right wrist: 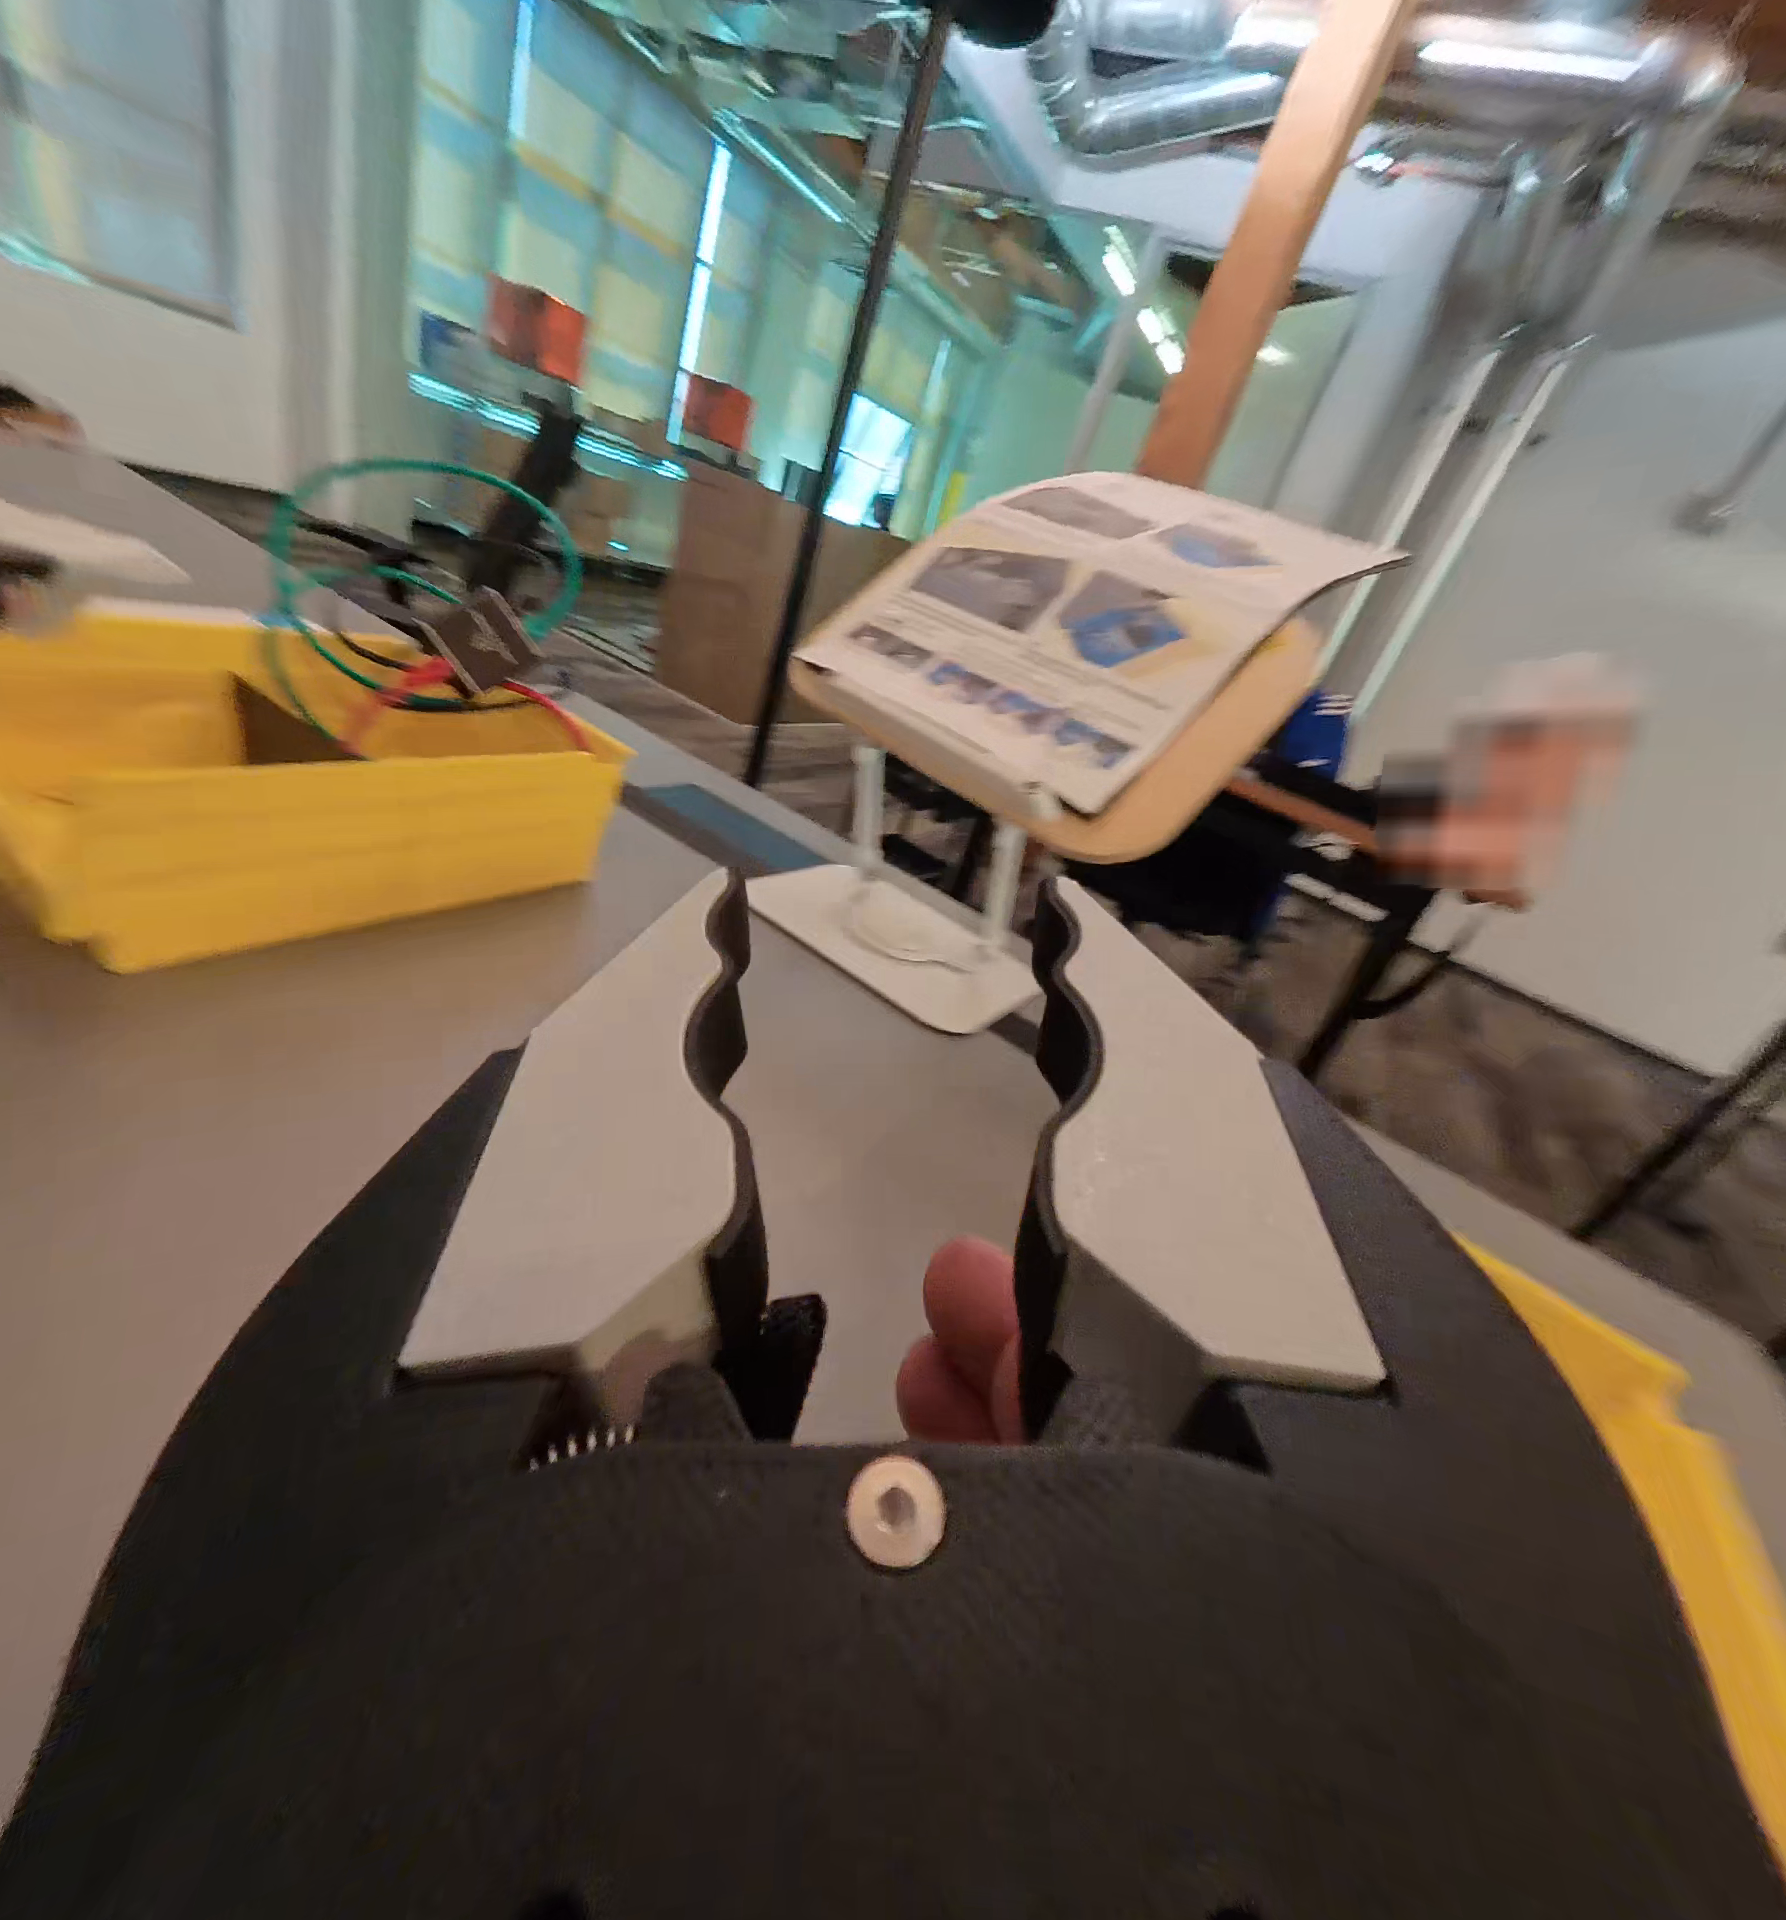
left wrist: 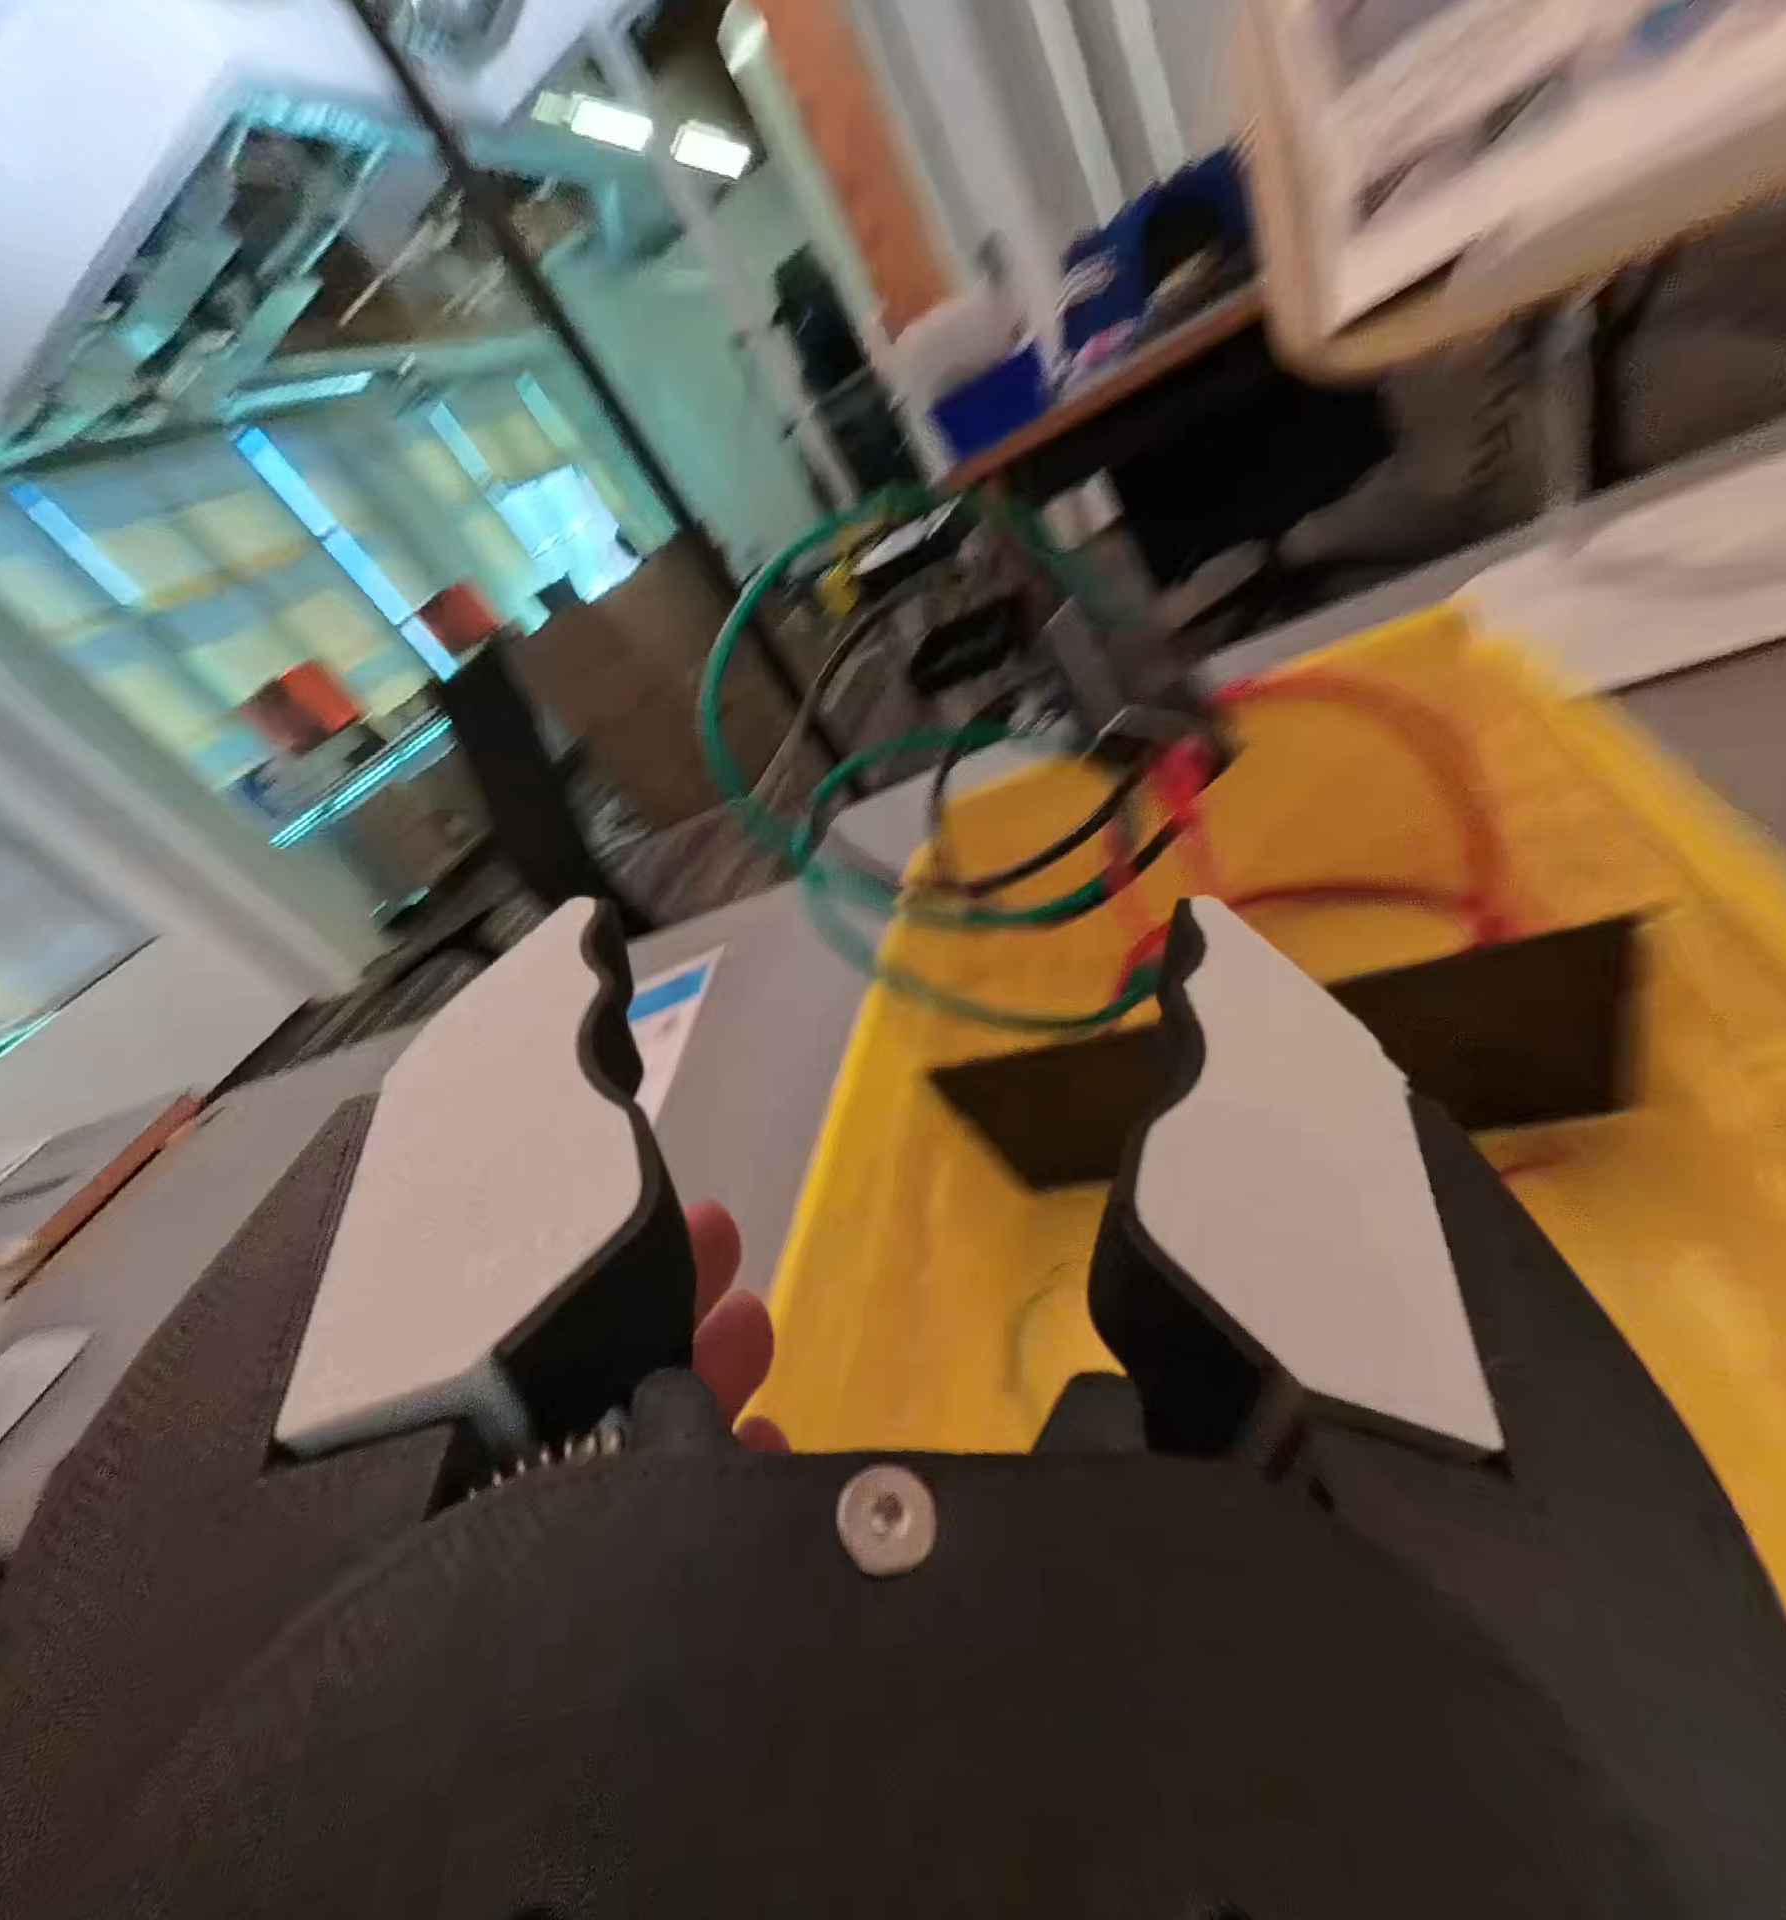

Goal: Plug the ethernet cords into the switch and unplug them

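both our grippers, left gripper (left wrist: pixel 894 961) and right gripper (right wrist: pixel 889 935), gaped empty; approach step, we judged. next: reach switch (right wrist: pixel 478 636) and cords (left wrist: pixel 816 831) in yellow bin (right wrist: pixel 349 831).

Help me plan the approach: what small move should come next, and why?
Probably ease the left gripper forward to the cords in the yellow bin. Both grippers are open and empty; the right gripper points past the bin.
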